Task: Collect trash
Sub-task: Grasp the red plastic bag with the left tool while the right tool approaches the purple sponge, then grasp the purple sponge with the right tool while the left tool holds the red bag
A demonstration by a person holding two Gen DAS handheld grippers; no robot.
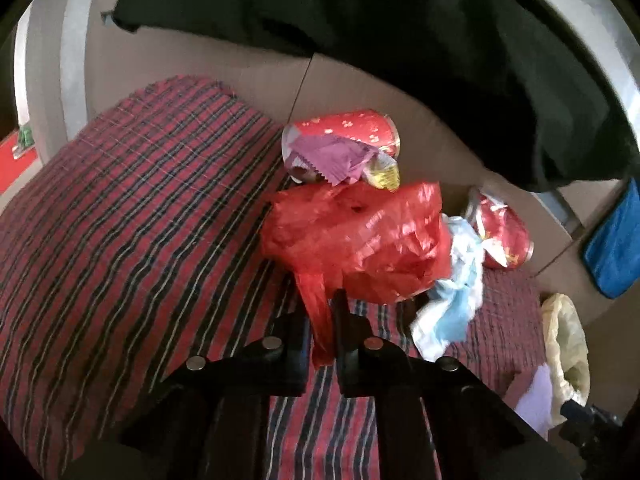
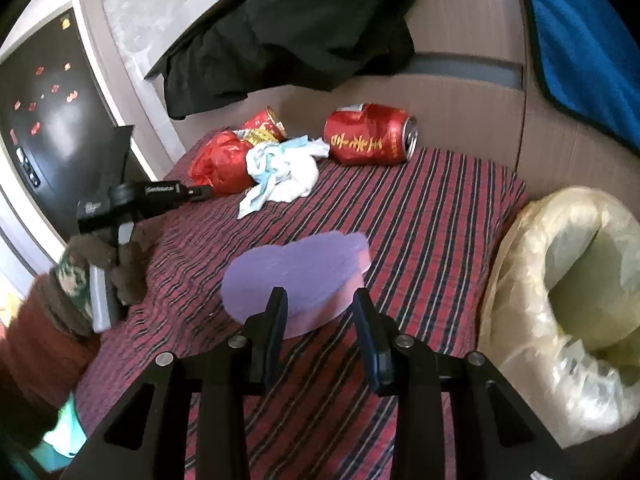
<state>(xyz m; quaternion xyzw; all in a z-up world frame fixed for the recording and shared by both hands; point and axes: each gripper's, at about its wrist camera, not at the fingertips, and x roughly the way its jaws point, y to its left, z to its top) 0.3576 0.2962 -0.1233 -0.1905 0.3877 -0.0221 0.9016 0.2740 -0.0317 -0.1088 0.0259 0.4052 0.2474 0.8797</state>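
My left gripper (image 1: 322, 320) is shut on a twisted strip of the red plastic bag (image 1: 360, 240), which lies crumpled on the striped bedspread (image 1: 140, 220). Behind the bag lies a red can (image 1: 348, 128) with a purple wrapper (image 1: 332, 156) and a gold wrapper (image 1: 384, 176) on it. A white and blue crumpled tissue (image 1: 452, 280) and a second red can (image 1: 504, 236) lie to its right. My right gripper (image 2: 320, 312) is shut on a purple heart-shaped foam piece (image 2: 296, 268). In the right wrist view the left gripper (image 2: 196, 191) touches the red bag (image 2: 220, 160).
An open yellowish trash bag (image 2: 560, 280) stands at the bed's right edge. A black cloth (image 2: 288, 40) hangs over the tan wall behind the trash. A blue towel (image 2: 580, 40) hangs at the right. A gloved hand (image 2: 120, 264) holds the left gripper.
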